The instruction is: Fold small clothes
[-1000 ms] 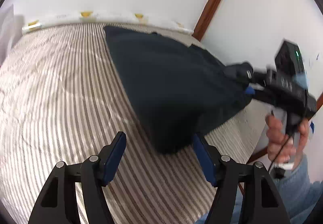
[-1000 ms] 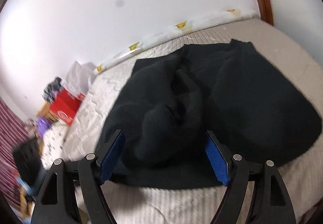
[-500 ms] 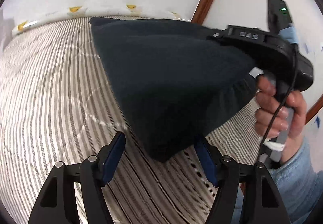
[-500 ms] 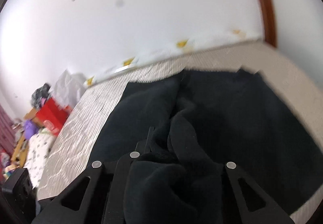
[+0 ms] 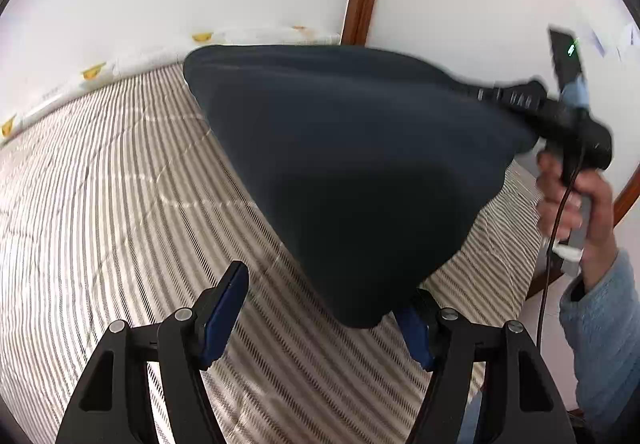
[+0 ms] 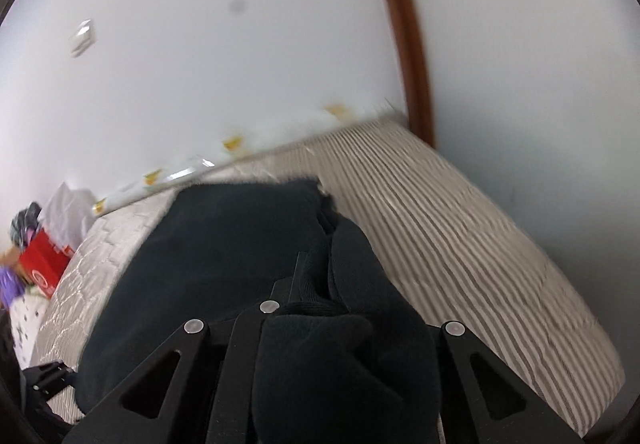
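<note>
The right tongs point(image 6: 316, 308), clamped on the dark garment point(image 5: 360, 163), had lifted its edge above the bed point(image 5: 100, 183), starting a fold; left tongs point(image 5: 328, 320) stayed apart.

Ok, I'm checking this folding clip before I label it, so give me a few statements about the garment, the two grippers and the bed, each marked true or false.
1. The right gripper is shut on the dark garment and holds one side of it up off the bed. True.
2. The left gripper is clamped on the garment's lowest corner. False: its jaws stand wide apart, the corner hanging near its right finger.
3. The bed cover is striped. True.
4. The garment lies flat and fully spread out. False: it is lifted and bunched at the right gripper.
5. A red box stands beyond the bed's far left side. True.
</note>
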